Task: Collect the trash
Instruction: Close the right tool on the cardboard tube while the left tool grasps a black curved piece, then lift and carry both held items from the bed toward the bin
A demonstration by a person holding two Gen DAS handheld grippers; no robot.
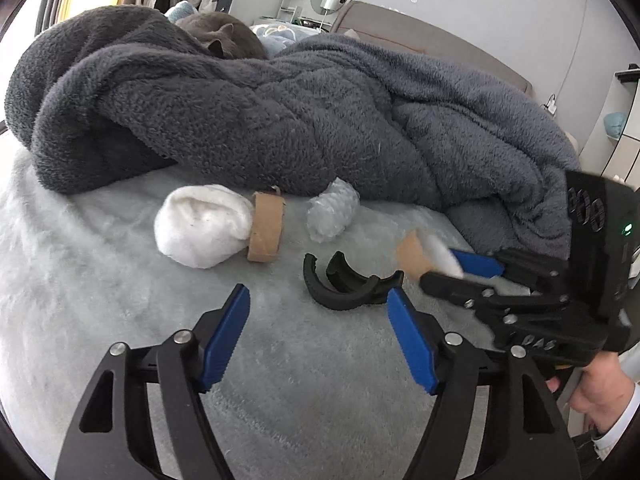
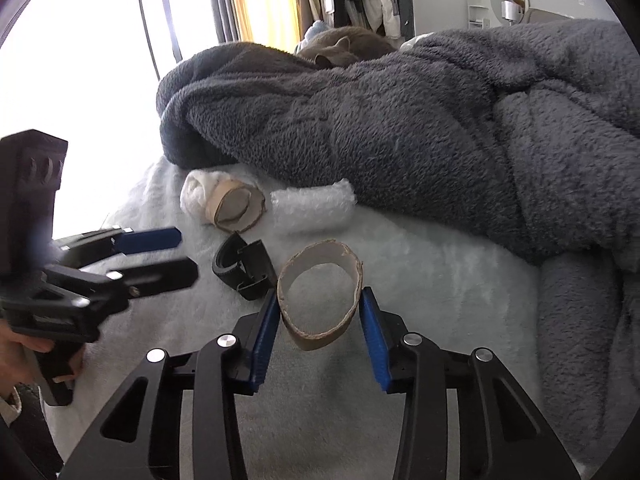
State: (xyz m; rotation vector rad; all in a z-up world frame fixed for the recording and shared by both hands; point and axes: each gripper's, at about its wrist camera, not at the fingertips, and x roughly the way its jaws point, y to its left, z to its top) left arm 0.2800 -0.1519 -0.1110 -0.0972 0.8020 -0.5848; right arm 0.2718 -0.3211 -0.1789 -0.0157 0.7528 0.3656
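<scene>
I count two cardboard rings: my right gripper (image 2: 320,312) pinches one ring (image 2: 318,292); my left gripper (image 1: 318,320) is spread, holding nothing.

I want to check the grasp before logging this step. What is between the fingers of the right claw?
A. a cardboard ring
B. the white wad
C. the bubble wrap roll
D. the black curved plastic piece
A: in the right wrist view, the cardboard ring sits between the blue fingers of the right claw; the bubble wrap lies farther away on the bed.

brown cardboard ring (image 2: 320,294), blue fingers (image 2: 266,336), grey blanket (image 2: 400,128)
</scene>
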